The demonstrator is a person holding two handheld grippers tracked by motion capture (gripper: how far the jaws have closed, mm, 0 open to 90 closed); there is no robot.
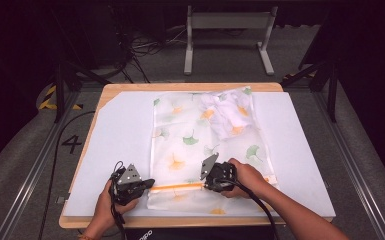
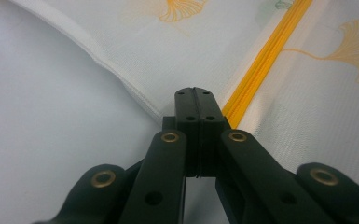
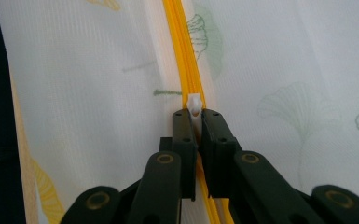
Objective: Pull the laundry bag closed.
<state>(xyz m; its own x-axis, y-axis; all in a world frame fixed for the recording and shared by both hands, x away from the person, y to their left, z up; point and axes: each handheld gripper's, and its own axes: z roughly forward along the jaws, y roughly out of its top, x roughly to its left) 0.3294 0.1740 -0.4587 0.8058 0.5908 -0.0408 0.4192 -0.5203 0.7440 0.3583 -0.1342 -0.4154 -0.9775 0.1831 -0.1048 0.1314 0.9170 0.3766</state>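
A white mesh bag (image 1: 205, 135) printed with ginkgo leaves lies flat on the white mat. An orange zipper (image 1: 180, 186) runs across its near end. My left gripper (image 1: 151, 183) sits at the bag's near-left corner, jaws pressed together over the fabric edge (image 2: 135, 88) beside the zipper's end (image 2: 270, 51). My right gripper (image 1: 206, 186) is farther right along the zipper. In the right gripper view it (image 3: 194, 114) is shut on the small white zipper pull (image 3: 194, 103), with the orange zipper track (image 3: 182, 46) running ahead.
A crumpled printed cloth (image 1: 227, 117) lies in the bag's far right part. The white mat (image 1: 115, 150) covers a wooden tabletop (image 1: 130, 86). Beyond the table stand a metal frame (image 1: 227, 30) and cables on the floor.
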